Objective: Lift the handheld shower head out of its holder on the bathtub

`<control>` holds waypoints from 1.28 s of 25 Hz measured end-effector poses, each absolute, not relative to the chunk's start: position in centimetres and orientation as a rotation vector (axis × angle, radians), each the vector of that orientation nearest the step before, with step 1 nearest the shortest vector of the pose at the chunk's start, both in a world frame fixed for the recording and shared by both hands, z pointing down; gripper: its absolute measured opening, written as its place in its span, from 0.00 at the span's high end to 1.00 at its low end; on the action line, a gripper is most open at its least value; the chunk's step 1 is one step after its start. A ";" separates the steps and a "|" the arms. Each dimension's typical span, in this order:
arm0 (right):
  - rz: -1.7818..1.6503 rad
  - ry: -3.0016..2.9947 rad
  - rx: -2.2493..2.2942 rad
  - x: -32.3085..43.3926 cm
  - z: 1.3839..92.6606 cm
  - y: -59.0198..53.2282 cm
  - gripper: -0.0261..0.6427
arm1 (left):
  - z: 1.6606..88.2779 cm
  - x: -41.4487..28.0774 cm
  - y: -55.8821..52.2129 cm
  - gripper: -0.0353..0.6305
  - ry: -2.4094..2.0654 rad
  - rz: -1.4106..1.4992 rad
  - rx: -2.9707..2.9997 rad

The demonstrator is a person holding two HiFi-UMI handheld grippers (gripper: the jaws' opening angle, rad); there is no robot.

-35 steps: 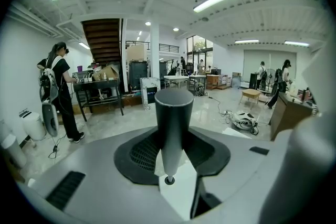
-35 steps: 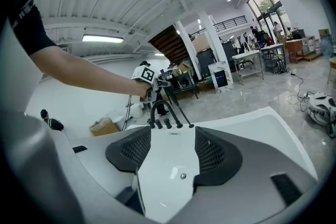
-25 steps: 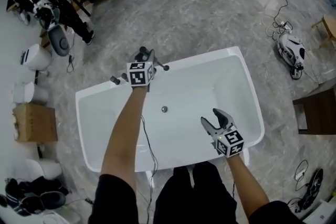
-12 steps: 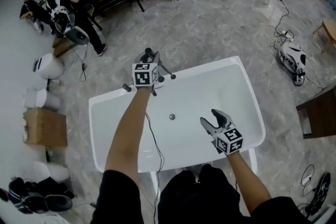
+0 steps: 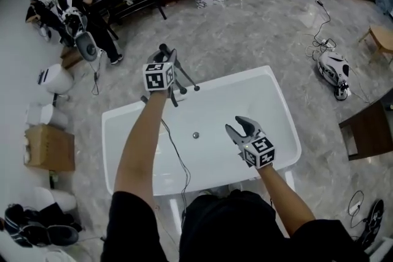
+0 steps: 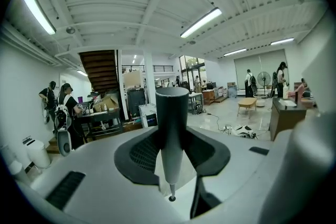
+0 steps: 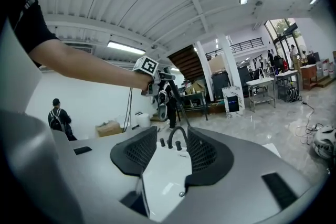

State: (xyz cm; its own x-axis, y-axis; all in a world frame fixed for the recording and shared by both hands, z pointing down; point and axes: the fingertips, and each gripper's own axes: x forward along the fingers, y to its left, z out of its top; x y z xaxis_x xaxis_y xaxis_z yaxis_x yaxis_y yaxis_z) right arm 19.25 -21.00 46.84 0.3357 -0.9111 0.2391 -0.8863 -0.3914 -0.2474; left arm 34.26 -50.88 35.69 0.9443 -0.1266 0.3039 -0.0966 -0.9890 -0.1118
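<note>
Bathtub (image 5: 236,101), drain (image 5: 196,135) at bottom; left tongs (image 5: 166,56) grip shower head (image 6: 171,123).

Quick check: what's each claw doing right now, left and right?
Left claw: closed on the shower head.
Right claw: open but closing, nothing between its jaws.

The bathtub (image 5: 245,101) basin lies open; along its far edge the faucet (image 7: 176,128) and knobs (image 7: 178,145) stand in the way.

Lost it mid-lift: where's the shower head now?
Left gripper view, centre: shower head upright in the left claw, above the bathtub's far rim near the faucet.
</note>
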 end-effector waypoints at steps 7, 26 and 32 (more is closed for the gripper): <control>-0.487 1.609 -2.463 17.3 45.6 -21.4 0.95 | 31.5 32.5 -51.1 0.75 0.183 -0.426 -2.982; -0.317 1.613 -2.534 18.2 40.9 -21.7 0.96 | 27.9 29.1 -54.0 0.75 0.351 -0.395 -2.987; -0.310 1.615 -2.606 18.8 41.6 -21.1 0.96 | 27.5 30.5 -52.0 0.75 0.270 -0.381 -2.980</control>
